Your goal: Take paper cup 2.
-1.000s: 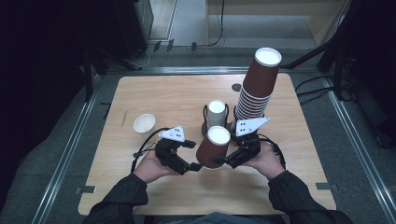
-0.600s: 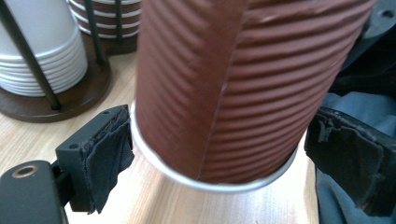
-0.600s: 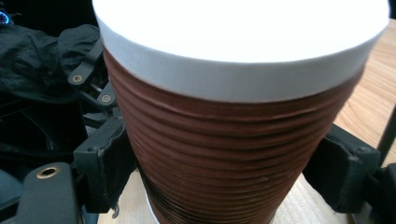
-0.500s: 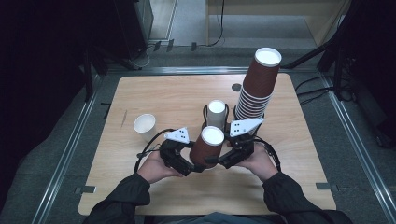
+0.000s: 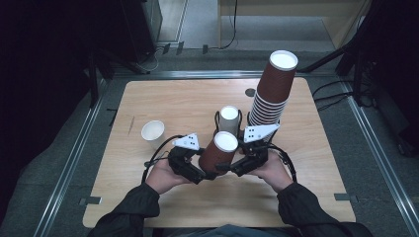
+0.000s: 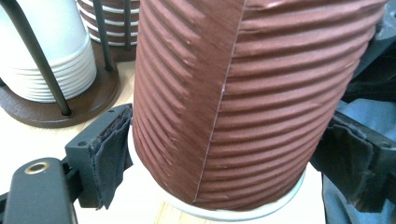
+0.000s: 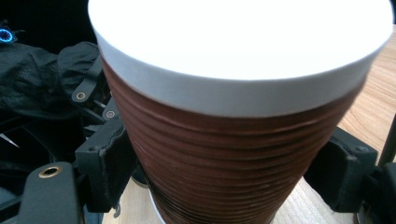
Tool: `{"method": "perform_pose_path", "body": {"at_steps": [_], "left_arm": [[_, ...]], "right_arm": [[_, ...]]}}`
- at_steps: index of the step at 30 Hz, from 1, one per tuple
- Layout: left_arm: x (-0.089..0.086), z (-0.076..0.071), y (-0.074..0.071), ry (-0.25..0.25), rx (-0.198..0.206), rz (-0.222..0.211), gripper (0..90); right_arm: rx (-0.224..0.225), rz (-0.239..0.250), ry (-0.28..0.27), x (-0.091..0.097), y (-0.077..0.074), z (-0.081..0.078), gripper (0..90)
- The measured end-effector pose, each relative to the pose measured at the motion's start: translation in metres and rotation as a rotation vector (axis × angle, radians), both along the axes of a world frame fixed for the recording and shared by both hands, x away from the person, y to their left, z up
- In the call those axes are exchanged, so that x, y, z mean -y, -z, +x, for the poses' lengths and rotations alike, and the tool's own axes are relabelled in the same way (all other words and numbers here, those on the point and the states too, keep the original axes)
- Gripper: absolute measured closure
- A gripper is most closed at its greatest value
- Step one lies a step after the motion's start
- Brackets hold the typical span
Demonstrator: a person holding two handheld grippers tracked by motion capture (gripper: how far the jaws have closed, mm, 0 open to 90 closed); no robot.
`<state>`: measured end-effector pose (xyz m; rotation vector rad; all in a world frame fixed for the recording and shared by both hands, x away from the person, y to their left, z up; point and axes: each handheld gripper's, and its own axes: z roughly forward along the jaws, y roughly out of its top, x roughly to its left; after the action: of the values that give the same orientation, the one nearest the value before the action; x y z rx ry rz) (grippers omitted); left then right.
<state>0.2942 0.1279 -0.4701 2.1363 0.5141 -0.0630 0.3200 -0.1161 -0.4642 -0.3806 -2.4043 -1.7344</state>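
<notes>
Firstly, brown ribbed cup (image 5: 217, 153): was held over the near middle of the wooden table (image 5: 321, 197), tilted, with its white mouth turned up and away from the person and its base low toward the left gripper (no part seemed to touch the tabletop in the high view).
Left gripper (image 5: 205, 170): stood at the lower, base end of the cup; had just been closing its jaws, with the cup between them; lay with both dark pads against the ribbed wall, one on each side, as seen in the left gripper view.
White rim under the brown wall: showed as a thin pale ring at the cup's lower end in the left gripper view, just beside the left pad.
Right gripper (image 5: 230, 167): was clamped around the same cup from the other side, a little below the white mouth; pressed a pad on each side of the wall in the right gripper view.
Hands: left hand (image 5: 165, 173) and right hand (image 5: 272, 170) were close together, each around its own tool, with dark sleeves coming from the bottom edge.
Wire holder of white cups (image 5: 229, 118): stood just behind the held cup, on a round brown base.
Tall stack of brown cups (image 5: 272, 94): rose to the right of the holder, leaning slightly right at the top.
Single white cup (image 5: 152, 131): stood upright on the table, left of the grippers and apart from them.
</notes>
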Motion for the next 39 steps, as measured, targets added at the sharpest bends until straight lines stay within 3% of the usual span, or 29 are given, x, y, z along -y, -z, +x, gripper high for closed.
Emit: {"method": "perform_pose_path", "body": {"at_steps": [4, 11, 18, 27, 30, 36, 39], "left_arm": [[-0.001, 0.001, -0.001, 0.01, 0.002, 0.007, 12.8], [-0.006, 0.001, -0.003, 0.017, 0.01, 0.006, 13.2], [-0.014, 0.002, -0.006, 0.027, 0.008, 0.048, 13.6], [-0.019, 0.002, -0.006, 0.032, 0.03, 0.177, 13.6], [-0.017, 0.005, -0.002, 0.048, 0.002, 0.222, 13.6], [-0.009, 0.009, 0.006, 0.08, -0.008, 0.308, 13.6], [-0.004, 0.011, 0.008, 0.109, -0.032, 0.323, 13.7]], "right_arm": [[0.003, -0.013, 0.001, -0.001, -0.001, -0.001, 17.7], [-0.05, -0.036, 0.02, -0.003, -0.004, 0.0, 13.9], [0.002, -0.096, 0.024, 0.002, -0.006, -0.004, 13.9], [0.035, -0.192, 0.007, 0.013, -0.004, -0.012, 13.9], [0.047, -0.217, 0.015, 0.017, -0.002, -0.013, 13.9], [0.066, -0.28, 0.021, 0.025, 0.004, -0.015, 14.0], [0.068, -0.306, 0.02, 0.026, 0.008, -0.014, 14.1]]}}
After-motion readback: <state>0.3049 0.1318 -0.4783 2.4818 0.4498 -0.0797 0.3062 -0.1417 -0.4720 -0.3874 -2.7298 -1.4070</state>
